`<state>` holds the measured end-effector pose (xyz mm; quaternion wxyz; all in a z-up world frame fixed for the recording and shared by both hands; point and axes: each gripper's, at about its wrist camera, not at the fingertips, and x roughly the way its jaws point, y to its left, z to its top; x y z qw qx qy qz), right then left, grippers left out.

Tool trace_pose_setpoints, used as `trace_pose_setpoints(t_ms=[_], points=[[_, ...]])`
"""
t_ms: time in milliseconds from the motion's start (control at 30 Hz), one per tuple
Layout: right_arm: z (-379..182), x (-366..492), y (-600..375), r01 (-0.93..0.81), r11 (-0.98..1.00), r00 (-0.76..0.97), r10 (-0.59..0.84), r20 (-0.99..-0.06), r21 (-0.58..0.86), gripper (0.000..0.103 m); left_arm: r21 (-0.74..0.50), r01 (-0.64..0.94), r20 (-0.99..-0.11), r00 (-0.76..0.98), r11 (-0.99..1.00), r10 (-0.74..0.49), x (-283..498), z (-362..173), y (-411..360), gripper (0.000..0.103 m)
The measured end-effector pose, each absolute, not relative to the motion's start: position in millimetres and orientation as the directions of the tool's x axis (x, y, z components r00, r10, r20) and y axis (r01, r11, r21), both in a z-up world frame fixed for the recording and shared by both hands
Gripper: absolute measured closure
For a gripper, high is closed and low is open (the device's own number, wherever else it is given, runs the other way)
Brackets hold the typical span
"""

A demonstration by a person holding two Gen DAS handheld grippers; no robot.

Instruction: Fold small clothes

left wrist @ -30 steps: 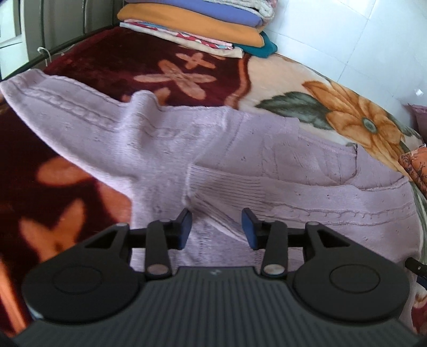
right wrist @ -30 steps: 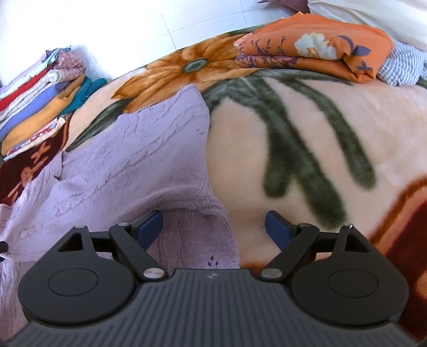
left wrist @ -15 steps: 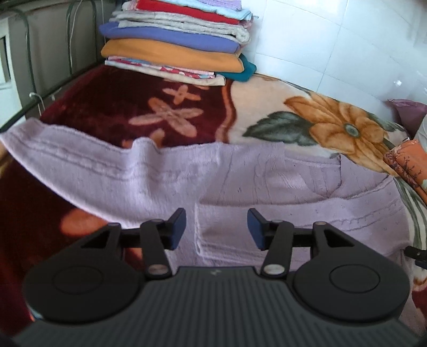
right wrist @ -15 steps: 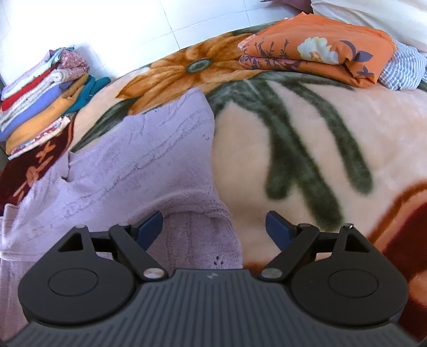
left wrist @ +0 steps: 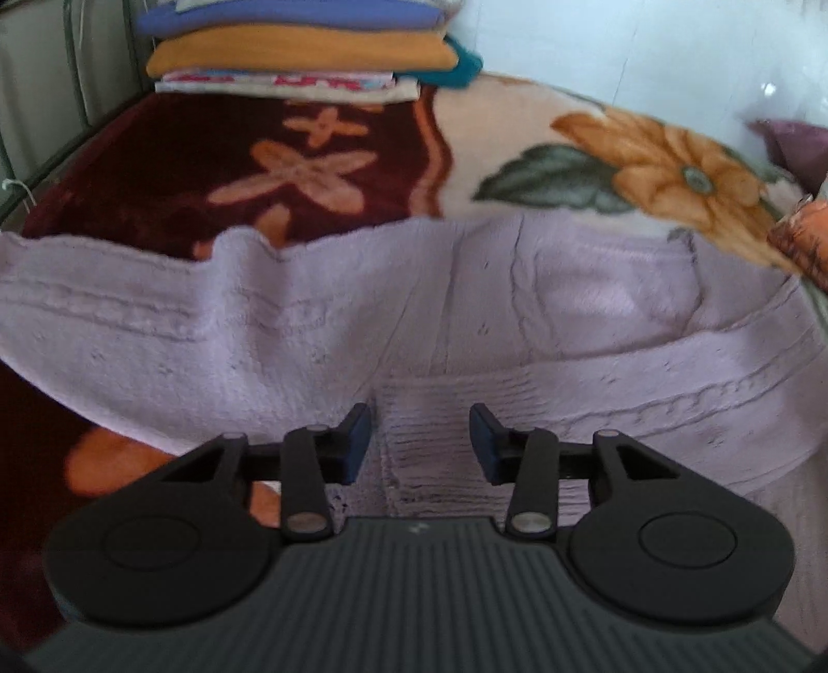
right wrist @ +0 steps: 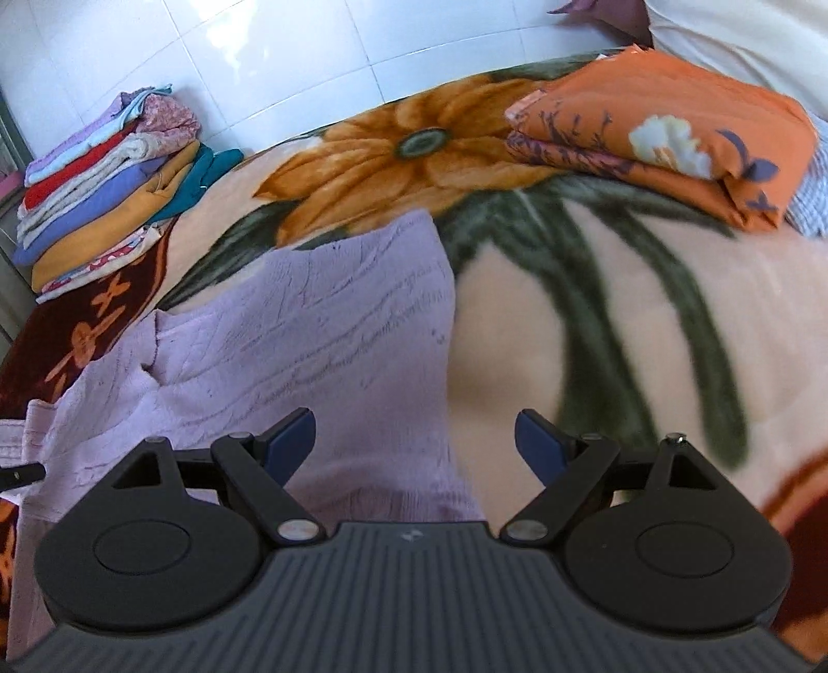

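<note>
A lilac knitted sweater lies spread on the flowered blanket, one sleeve folded across its body. The sleeve's ribbed cuff lies just under my left gripper. Its jaws are closing with the cuff in the gap between them, and the pads do not press on it. In the right wrist view, my right gripper hangs wide open over the right-hand edge of the sweater. Nothing is held between its fingers.
A tall stack of folded clothes stands at the far corner of the bed, also seen as the stack at the left. An orange folded flowered cloth lies at the back right. White tiled wall runs behind.
The left gripper has swung toward the stack and its view has rolled level. Its jaws widened, then narrowed over the cuff. The right gripper has lifted slightly, still open.
</note>
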<state>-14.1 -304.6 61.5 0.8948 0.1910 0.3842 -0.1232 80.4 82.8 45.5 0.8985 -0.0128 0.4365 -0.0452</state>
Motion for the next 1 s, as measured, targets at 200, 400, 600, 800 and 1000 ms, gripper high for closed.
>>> trace_pose_setpoints(t_ms=[200, 400, 600, 800, 1000], points=[[49.9, 8.1, -301.8, 0.355, 0.9, 0.659, -0.049, -0.751, 0.254, 0.014, -0.089, 0.062, -0.785, 0.61, 0.994, -0.109, 89.9, 31.6, 85.2, 0.052], [25.3, 15.3, -293.6, 0.341, 0.91, 0.666, -0.058, -0.743, 0.234, 0.005, -0.102, 0.068, -0.777, 0.617, 0.992, -0.122, 90.6, 26.4, 83.4, 0.044], [12.2, 9.3, -279.1, 0.286, 0.944, 0.7, -0.089, -0.709, 0.163, 0.0, -0.086, 0.079, -0.759, 0.64, 0.993, -0.116, 89.0, 22.1, 74.3, 0.035], [9.4, 7.5, -281.2, 0.286, 0.941, 0.712, -0.084, -0.698, 0.179, 0.0, -0.077, 0.077, -0.736, 0.668, 0.994, -0.109, 84.3, 20.3, 73.1, 0.037], [8.2, 5.2, -280.6, 0.283, 0.942, 0.722, -0.086, -0.686, 0.18, 0.0, -0.057, 0.092, -0.704, 0.703, 0.994, -0.105, 76.9, 24.3, 66.6, 0.084]])
